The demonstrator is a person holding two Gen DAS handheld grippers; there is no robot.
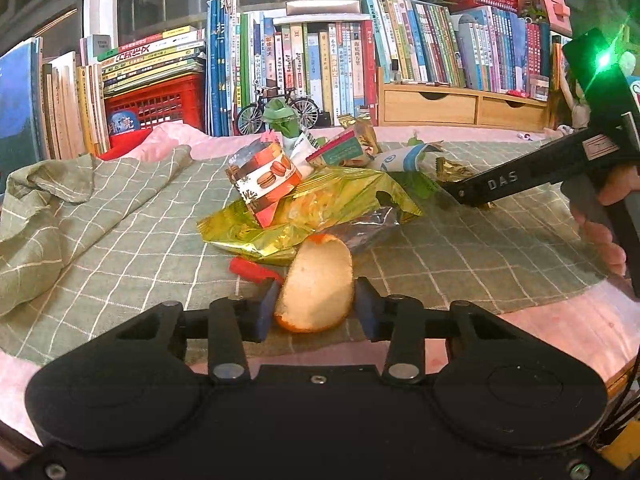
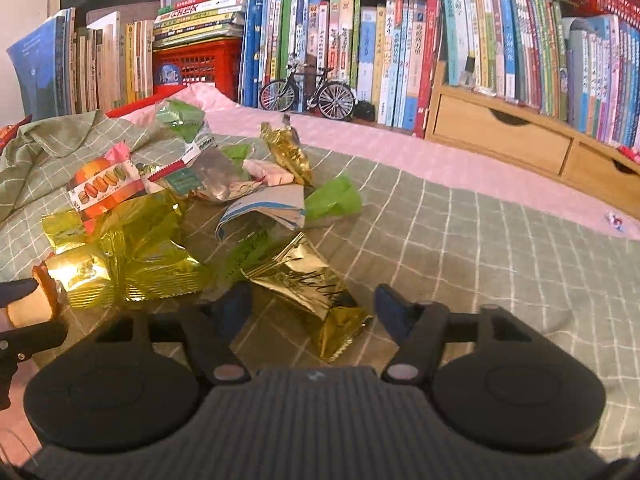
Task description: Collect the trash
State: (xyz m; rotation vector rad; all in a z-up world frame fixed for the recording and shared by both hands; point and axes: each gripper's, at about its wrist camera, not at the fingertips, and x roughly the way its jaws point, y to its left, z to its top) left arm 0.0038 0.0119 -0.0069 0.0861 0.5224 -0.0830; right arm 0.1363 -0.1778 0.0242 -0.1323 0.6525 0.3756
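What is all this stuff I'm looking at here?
orange peel: one, orange with pale inside, between the left tool's fingers
gold wrappers: several, on the green checked cloth
macaron packet: one, orange and brown, top of pile
model bicycle: one, black, by the books
books: many, mixed colours, back row
red crate: one, under stacked books
wooden drawers: two, right
left tool: shut on the peel
right tool: open over a gold wrapper
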